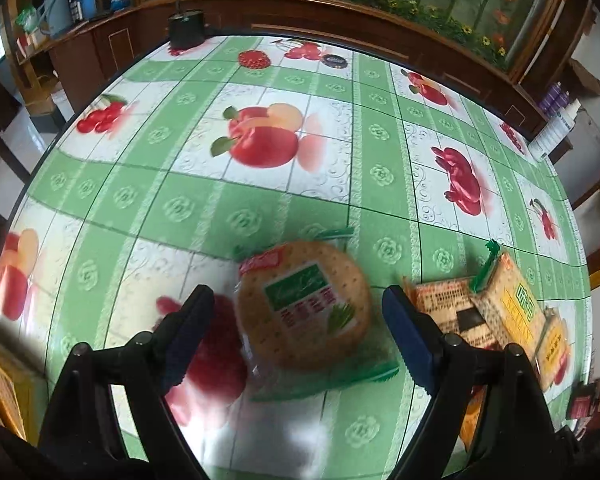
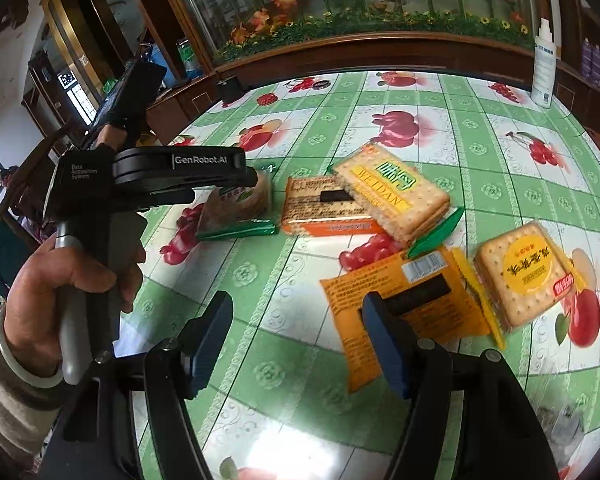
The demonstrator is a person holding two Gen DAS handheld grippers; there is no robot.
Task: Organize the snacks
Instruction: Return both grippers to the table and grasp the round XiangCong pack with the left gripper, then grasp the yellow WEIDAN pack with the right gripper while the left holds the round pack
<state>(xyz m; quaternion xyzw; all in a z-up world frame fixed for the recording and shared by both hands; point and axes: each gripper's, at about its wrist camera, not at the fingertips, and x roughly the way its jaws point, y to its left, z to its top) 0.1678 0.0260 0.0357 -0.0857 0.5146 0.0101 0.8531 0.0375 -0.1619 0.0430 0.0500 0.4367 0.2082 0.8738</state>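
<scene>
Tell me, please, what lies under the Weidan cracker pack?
The Weidan pack rests tilted on an orange pack lying back side up, covering its right part. Whatever the orange pack's hidden part shows cannot be seen.

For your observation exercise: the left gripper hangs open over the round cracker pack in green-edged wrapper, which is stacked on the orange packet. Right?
Not quite. The round cracker pack in green-edged wrapper lies alone on the tablecloth, beside the orange packet. The left gripper does hang open over it; the left wrist view shows this.
</scene>
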